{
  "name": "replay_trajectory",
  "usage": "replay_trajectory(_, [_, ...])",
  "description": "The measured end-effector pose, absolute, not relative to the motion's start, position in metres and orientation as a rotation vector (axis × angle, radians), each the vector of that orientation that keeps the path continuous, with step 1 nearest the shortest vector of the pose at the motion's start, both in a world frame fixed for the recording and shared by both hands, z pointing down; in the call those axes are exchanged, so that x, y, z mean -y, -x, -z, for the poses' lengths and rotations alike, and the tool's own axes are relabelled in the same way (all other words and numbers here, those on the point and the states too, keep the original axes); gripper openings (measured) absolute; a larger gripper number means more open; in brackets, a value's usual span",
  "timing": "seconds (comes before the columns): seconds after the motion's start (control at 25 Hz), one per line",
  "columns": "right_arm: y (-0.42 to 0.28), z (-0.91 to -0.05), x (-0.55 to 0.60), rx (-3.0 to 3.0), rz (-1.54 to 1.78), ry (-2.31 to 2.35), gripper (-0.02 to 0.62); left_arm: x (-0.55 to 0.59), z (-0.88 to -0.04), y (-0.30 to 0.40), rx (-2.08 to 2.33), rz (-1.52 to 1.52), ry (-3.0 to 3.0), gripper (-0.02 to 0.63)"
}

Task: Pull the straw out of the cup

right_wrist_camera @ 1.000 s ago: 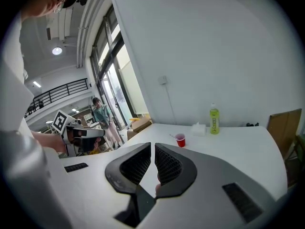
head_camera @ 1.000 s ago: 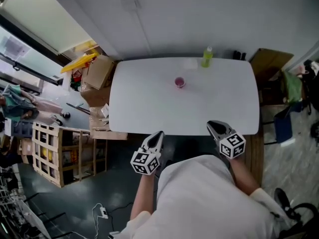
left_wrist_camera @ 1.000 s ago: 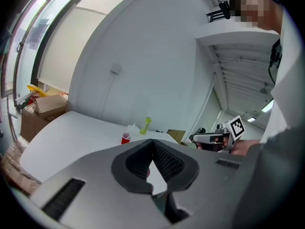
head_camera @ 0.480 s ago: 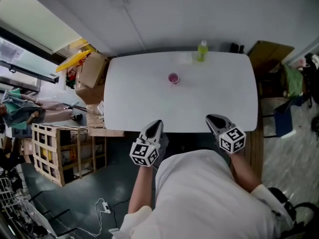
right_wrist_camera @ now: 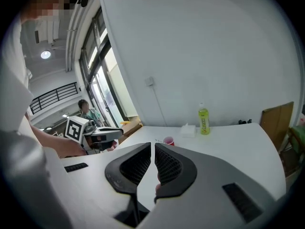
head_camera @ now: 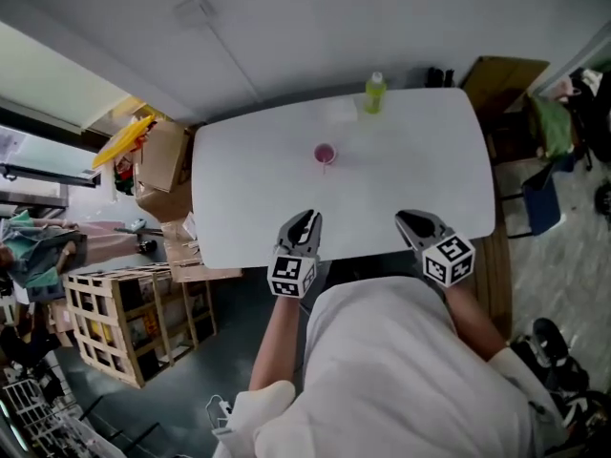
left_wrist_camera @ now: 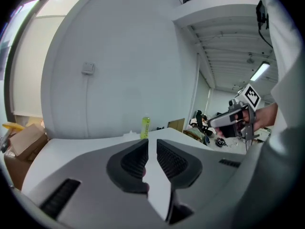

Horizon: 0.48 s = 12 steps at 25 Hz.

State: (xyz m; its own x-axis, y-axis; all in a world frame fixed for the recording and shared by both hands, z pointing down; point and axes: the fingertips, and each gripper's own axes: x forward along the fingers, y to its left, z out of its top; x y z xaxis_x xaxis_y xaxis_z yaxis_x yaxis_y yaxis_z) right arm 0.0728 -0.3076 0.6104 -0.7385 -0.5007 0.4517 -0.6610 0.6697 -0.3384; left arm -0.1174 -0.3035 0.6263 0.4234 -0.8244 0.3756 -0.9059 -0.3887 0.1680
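A small pink cup stands on the white table, left of its middle, and shows again as the pink cup beyond my right jaws. The straw is too small to make out. My left gripper reaches over the table's near edge, well short of the cup. Its jaws have just been opening and stand slightly apart with only bare tabletop between them. My right gripper hovers at the near edge further right. Its jaws meet at the tips, holding nothing.
A green bottle and a white tissue pack stand at the table's far edge by the wall. Cardboard boxes and a wooden crate lie left of the table. A brown board and a chair are on the right.
The left gripper has moved forward from below the table's edge to over it, and rolled. Its jaws have parted. The right gripper has edged forward a little.
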Motion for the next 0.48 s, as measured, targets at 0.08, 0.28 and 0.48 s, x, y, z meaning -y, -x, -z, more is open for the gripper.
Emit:
replay_trajectory(0.08, [-0.070,-0.610,0.315,2.552,-0.706,-0.943,0.049,0.323,-0.645,0.122,1.484,-0.391,-2.342,0.065])
replay_trajectory(0.28, [-0.066,-0.613,0.327,2.515,-0.742,-0.992,0.049,0.368,-0.693,0.121,1.453,-0.554,-2.354,0.115])
replay_trajectory(0.48, [-0.067,-0.622,0.333,2.462,-0.786,-1.027,0.049,0.400,-0.735,0.109,1.399,-0.692,-2.346,0.133])
